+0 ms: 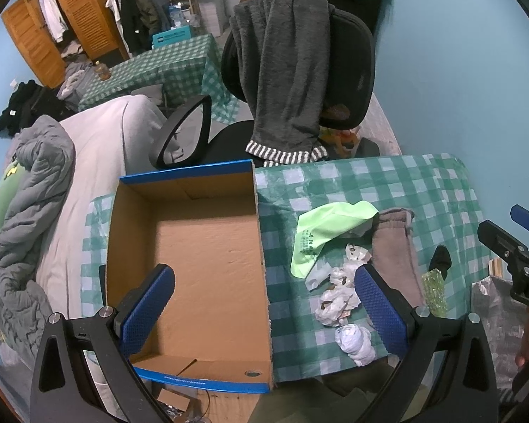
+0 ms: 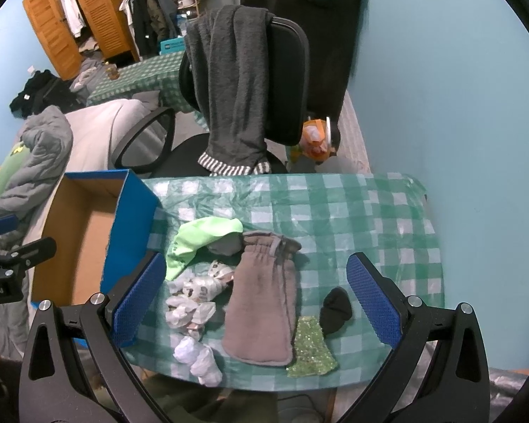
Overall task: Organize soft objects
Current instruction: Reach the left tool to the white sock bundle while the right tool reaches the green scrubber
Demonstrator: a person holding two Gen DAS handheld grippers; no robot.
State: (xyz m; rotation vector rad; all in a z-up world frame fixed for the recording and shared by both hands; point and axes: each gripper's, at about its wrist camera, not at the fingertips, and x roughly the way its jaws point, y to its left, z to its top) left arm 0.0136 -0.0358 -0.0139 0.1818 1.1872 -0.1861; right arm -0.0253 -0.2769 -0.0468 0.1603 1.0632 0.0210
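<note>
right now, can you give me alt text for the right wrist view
Open right tongs hover over a green checked table strewn with soft items: a taupe pouch, lime cloth, black sock, white sock bundles and a sequined green piece. An empty cardboard box sits left of them; a chair draped with grey clothing stands behind.

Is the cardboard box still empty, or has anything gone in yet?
Empty. The left wrist view shows the cardboard box open-topped with a bare brown floor, while the soft items, like the brown pouch, lie on the tablecloth beside it.
</note>
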